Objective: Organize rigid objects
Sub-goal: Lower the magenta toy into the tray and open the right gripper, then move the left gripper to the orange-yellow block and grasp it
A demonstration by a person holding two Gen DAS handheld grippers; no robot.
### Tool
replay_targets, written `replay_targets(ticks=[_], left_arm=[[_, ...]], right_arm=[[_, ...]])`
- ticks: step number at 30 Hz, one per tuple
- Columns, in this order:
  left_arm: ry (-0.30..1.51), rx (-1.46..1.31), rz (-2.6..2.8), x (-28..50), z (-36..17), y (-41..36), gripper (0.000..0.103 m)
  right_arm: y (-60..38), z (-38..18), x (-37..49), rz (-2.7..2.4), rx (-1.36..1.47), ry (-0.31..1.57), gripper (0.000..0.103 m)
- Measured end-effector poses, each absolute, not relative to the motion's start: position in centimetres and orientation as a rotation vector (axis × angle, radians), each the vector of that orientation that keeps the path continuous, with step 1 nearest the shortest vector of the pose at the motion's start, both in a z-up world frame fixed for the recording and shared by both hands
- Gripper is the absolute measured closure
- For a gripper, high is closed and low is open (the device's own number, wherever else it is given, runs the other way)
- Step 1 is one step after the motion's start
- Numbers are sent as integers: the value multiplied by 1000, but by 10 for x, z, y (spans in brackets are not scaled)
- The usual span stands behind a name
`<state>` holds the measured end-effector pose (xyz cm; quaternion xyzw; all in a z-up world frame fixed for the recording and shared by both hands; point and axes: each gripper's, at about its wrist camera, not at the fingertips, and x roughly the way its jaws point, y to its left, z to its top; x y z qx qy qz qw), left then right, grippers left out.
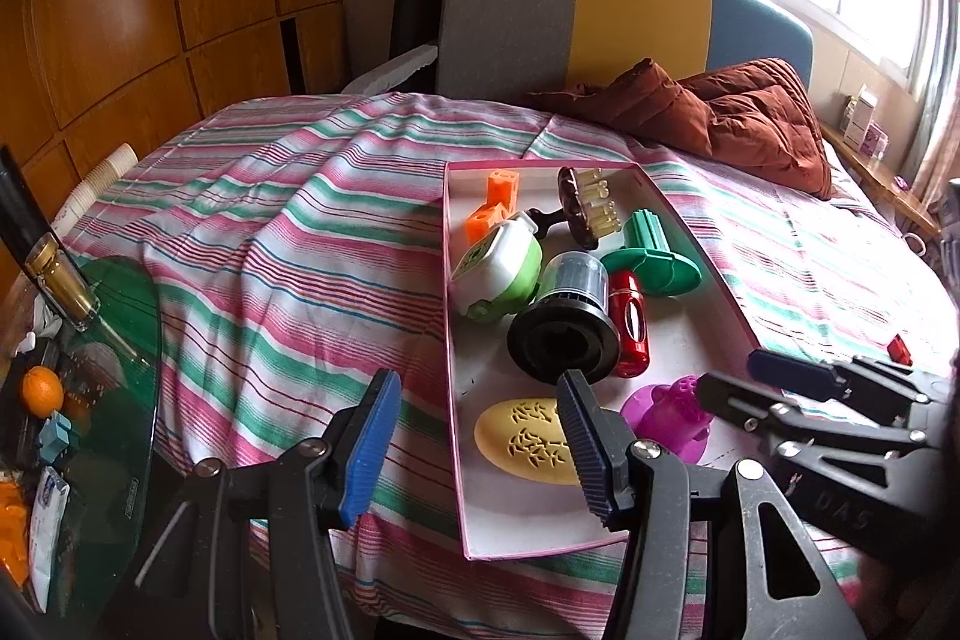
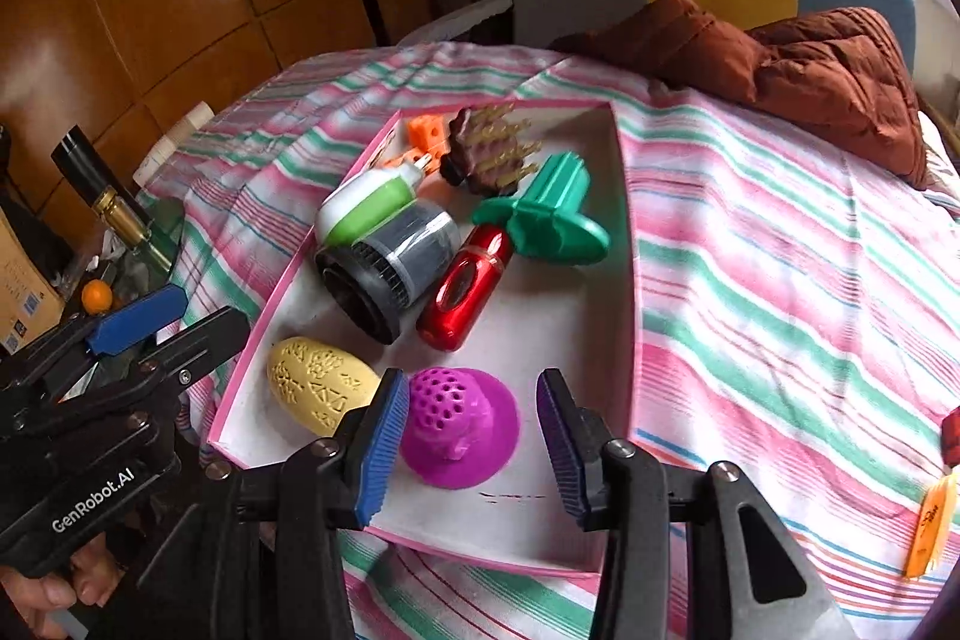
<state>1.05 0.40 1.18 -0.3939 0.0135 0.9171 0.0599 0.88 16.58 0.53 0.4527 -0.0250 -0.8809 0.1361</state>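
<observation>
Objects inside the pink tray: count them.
8 in the pink tray: orange block, brown brush, green-white case, green flanged piece, grey cylinder, red bottle, yellow oval, purple cone. Others may be hidden.

The bedsheet is striped in pink, green and white with thin red and blue lines. The tray is white inside with a pink rim. Just ahead of the right tongs, whose pads are blue and whose arms are black, sits a magenta perforated funnel-shaped piece; to their left lies a yellow oval piece with cut-out patterning. Farther ahead are a glossy red bottle, a grey-and-black cylinder, a white-and-green container, a green flanged piece, a brown brush with tan bristles, and orange blocks. The left tongs match: blue pads, black arms. A rust-brown quilted jacket lies beyond the tray.
</observation>
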Motion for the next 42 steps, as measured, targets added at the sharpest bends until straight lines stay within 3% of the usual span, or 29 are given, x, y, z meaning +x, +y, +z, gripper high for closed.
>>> replay_targets(ticks=[20, 28, 33, 37, 42], left_arm=[[94, -1098, 2690, 11, 36, 47, 45], [157, -1013, 2546, 11, 52, 103, 37], [215, -1022, 2370, 9, 47, 164, 37], [272, -1052, 2197, 10, 28, 225, 38], [312, -1082, 2016, 11, 7, 298, 43]], right_arm=[[342, 27, 16, -2895, 1511, -191, 58], [487, 18, 47, -3147, 1622, -710, 58], [548, 6, 80, -3111, 1507, -1349, 58], [554, 8, 92, -3058, 1396, -1494, 58], [547, 18, 93, -3086, 1324, -1445, 58]])
